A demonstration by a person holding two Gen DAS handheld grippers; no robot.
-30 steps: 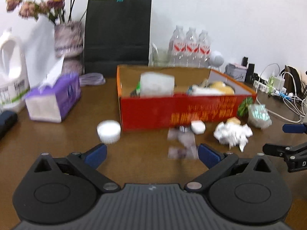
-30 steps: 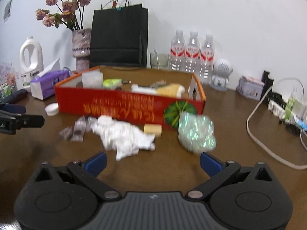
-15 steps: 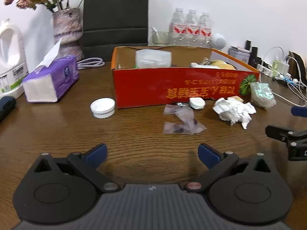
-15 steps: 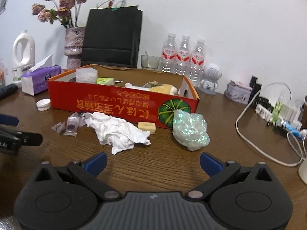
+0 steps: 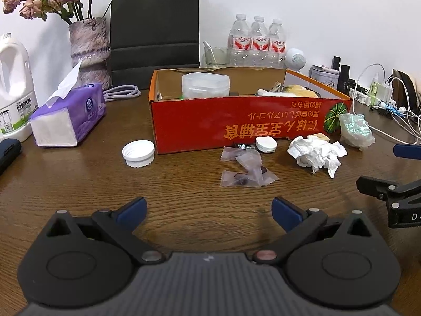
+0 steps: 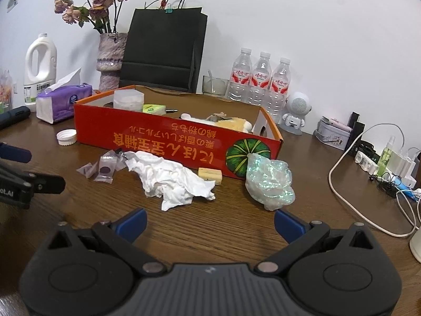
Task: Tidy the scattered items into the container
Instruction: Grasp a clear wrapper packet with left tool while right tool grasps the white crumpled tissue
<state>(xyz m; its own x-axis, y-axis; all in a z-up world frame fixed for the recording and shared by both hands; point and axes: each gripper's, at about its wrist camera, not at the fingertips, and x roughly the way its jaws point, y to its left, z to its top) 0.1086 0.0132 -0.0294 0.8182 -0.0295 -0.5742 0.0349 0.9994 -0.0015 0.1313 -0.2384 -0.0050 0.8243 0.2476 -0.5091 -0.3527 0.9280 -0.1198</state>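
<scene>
Your left gripper (image 5: 208, 209): lower centre of frame, jaws spread wide, nothing between them, over bare wooden table (image 5: 79, 184).
Your right gripper (image 6: 210, 220): lower centre, jaws also spread wide, empty.

Container: red cardboard box (image 5: 250, 123), centre frame, open top. Inside: clear plastic tub (image 5: 205, 85) at left, plush toy (image 6: 231, 122) at right, green item (image 6: 154, 108) w/ pen beside it.

Loose items on table, in front of box:
- white bottle cap (image 5: 138, 153), just left of box corner
- clear candy wrappers (image 5: 247, 169), centre, dark bits inside
- small white round lid (image 5: 266, 144), touching box front
- crumpled white tissue (image 5: 315, 154), right of wrappers
- small tan block (image 6: 210, 175), against box front
- iridescent crumpled wrap (image 6: 271, 181), at box's right corner, near the pumpkin print

Background, upper frame: purple tissue pack (image 5: 68, 115), vase w/ dried roses (image 5: 89, 50), black paper bag (image 5: 155, 31), three water bottles (image 5: 257, 43).
</scene>
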